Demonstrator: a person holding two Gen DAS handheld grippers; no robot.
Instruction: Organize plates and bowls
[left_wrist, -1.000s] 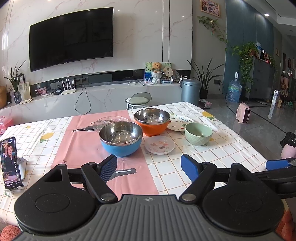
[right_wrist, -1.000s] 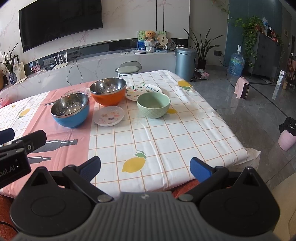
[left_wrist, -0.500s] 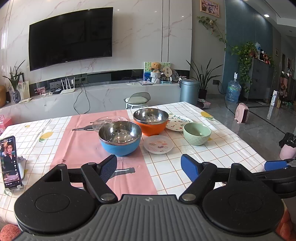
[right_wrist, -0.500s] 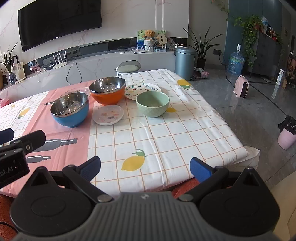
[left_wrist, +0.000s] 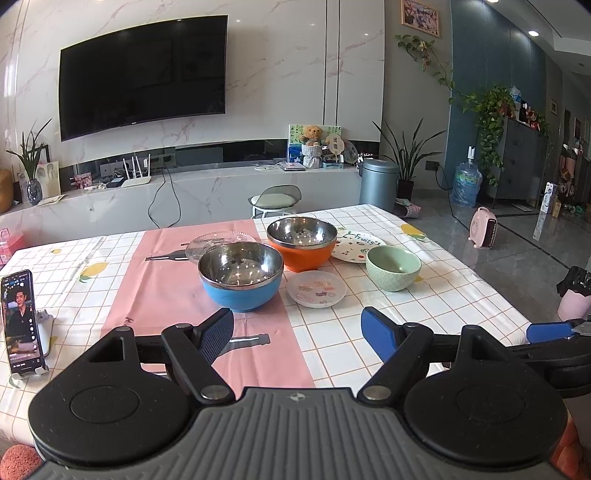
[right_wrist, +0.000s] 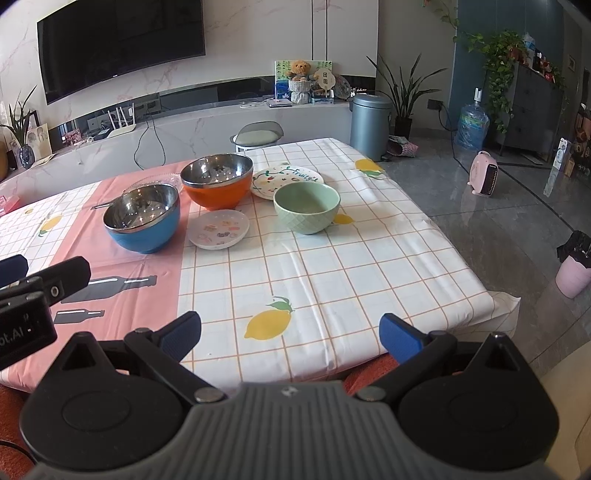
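A blue steel-lined bowl (left_wrist: 241, 275) (right_wrist: 143, 218) and an orange one (left_wrist: 302, 242) (right_wrist: 217, 180) stand mid-table. A green bowl (left_wrist: 393, 267) (right_wrist: 306, 207) is to their right. Between them lies a small white plate (left_wrist: 317, 288) (right_wrist: 219, 228). Behind sit a "Fruity" plate (left_wrist: 357, 246) (right_wrist: 286, 177) and a clear glass plate (left_wrist: 218, 243) (right_wrist: 155, 181). My left gripper (left_wrist: 297, 330) hangs open over the near table, short of the blue bowl. My right gripper (right_wrist: 290, 332) is open at the table's front edge, holding nothing.
A phone on a stand (left_wrist: 20, 323) is at the near left of the table (right_wrist: 332, 266). A stool (left_wrist: 273, 201) stands beyond the far edge. On the floor to the right are a pink heater (right_wrist: 484, 173) and a pink bin (right_wrist: 574, 271).
Both grippers have drawn back and risen slightly, so the dishes sit a little farther off. Their fingers stay apart; nothing on the table has moved.
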